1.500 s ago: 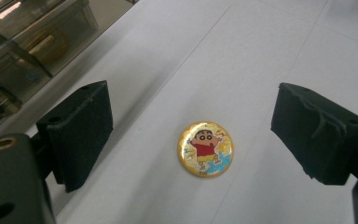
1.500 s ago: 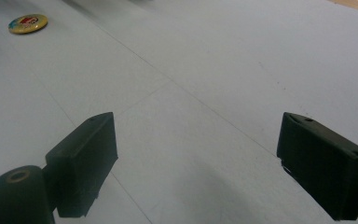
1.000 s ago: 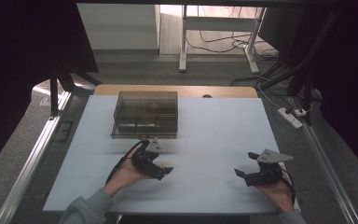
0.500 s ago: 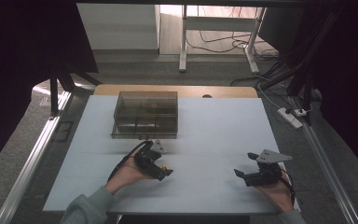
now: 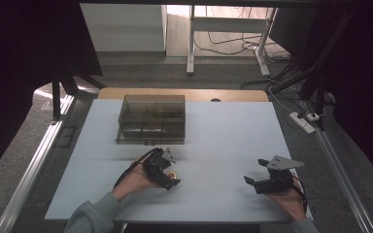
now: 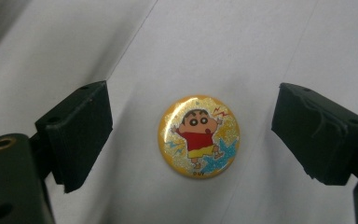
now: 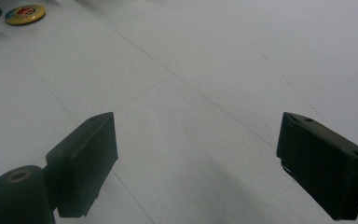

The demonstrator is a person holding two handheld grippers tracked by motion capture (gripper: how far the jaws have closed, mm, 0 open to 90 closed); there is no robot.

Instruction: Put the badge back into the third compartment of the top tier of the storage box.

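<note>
A round yellow cartoon badge [image 6: 198,136] lies flat on the white table, face up, between the two wide-apart jaws of my left gripper [image 6: 191,135]. From above, the badge [image 5: 173,175] sits right at the tip of the left gripper [image 5: 169,175], which stands open with its jaws not touching the badge. My right gripper [image 5: 253,174] rests near the table's front right, open, with bare table between its jaws [image 7: 196,154]. In the right gripper view, the badge [image 7: 25,14] appears far off at the top left.
A smoky transparent compartment box [image 5: 151,119] stands at the back middle-left of the white table [image 5: 223,131]. A wooden strip runs along the far edge. Cables and a power strip [image 5: 303,122] lie on the floor to the right.
My left gripper has shifted slightly right and toward the near edge, settling over the badge. The right gripper has barely moved.
</note>
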